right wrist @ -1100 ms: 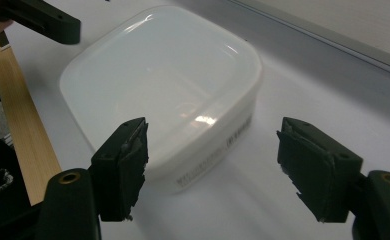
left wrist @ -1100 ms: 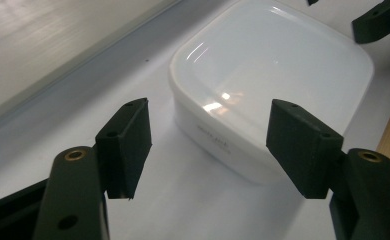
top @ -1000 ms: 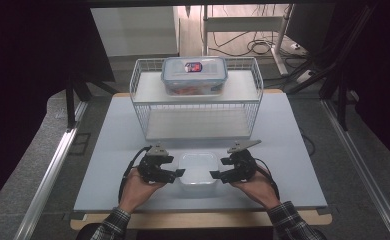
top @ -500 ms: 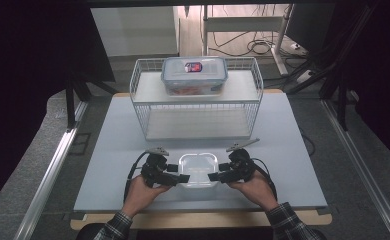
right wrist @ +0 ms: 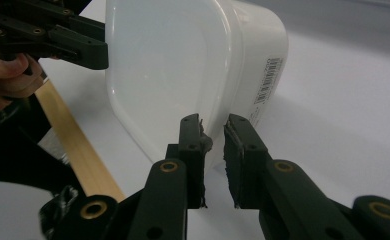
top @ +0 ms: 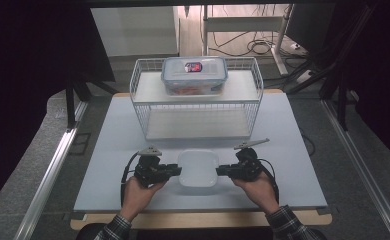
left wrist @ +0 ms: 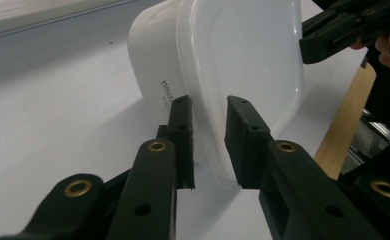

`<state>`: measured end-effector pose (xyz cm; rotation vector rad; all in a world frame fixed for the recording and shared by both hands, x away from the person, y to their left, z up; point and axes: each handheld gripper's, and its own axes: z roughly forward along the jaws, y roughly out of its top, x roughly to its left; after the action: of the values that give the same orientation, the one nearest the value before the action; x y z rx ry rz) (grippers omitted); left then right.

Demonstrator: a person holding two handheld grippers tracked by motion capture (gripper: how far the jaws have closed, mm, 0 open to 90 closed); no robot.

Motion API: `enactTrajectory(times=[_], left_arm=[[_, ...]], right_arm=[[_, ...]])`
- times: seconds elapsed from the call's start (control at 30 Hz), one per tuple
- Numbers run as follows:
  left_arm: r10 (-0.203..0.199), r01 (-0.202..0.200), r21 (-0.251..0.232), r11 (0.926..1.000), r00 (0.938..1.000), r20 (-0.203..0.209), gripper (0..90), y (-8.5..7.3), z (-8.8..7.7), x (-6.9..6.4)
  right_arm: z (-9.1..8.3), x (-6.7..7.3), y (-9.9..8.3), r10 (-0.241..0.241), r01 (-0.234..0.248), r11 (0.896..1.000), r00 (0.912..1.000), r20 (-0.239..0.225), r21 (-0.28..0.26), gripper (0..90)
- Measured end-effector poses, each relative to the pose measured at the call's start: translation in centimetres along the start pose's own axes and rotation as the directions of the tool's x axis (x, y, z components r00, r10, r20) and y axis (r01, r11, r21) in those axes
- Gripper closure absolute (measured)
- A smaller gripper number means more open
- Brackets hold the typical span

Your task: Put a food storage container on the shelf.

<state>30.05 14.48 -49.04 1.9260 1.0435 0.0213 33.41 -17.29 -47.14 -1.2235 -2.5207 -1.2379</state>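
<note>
A white plastic tub with a pale lid sits on the table near the front edge. My left gripper meets it from the left and my right gripper from the right. In the left gripper view the tub's rim runs between the black jaws of my left gripper, which have just been closing and now pinch it. In the right gripper view my right gripper has likewise just closed on the opposite rim. Each view shows the other gripper at the tub's far side.
A white wire rack stands at the back of the table. On its top shelf rests a clear lidded box with red contents. The table's wooden front edge lies just behind my hands. Metal rails flank the table.
Both grippers' jaws, wide apart around the tub's sides before, have closed onto its rim. The hands shifted slightly inward; the tub stays where it was.
</note>
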Motion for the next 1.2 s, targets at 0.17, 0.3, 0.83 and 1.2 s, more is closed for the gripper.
enactTrajectory(times=[0.17, 0.3, 0.83, 1.2], left_arm=[[0.004, -0.004, -0.027, 0.9996, 0.9996, -0.027, 79.3, -0.1, -0.1, -0.1], [-0.001, 0.0, -0.046, 0.9989, 0.9997, -0.024, 79.3, 0.1, -0.4, -0.1], [0.073, -0.076, -0.101, 0.992, 0.9968, -0.033, 79.2, 3.1, -2.2, -1.3], [0.127, -0.135, -0.138, 0.9812, 0.9899, -0.062, 79.1, 6.2, -4.1, -2.5]], right_arm=[[0.3, 0.7, -0.3, -0.054, 0.057, 0.997, 0.9967, 0.061, -0.043, 78.7], [0.0, 0.7, -0.2, -0.054, 0.058, 0.995, 0.9971, 0.054, -0.08, 78.8], [-2.8, 1.6, 1.3, -0.1, 0.109, 0.972, 0.9936, 0.053, -0.209, 79.2], [-5.2, 2.6, 3.8, -0.15, 0.166, 0.947, 0.9856, 0.079, -0.274, 79.3]])
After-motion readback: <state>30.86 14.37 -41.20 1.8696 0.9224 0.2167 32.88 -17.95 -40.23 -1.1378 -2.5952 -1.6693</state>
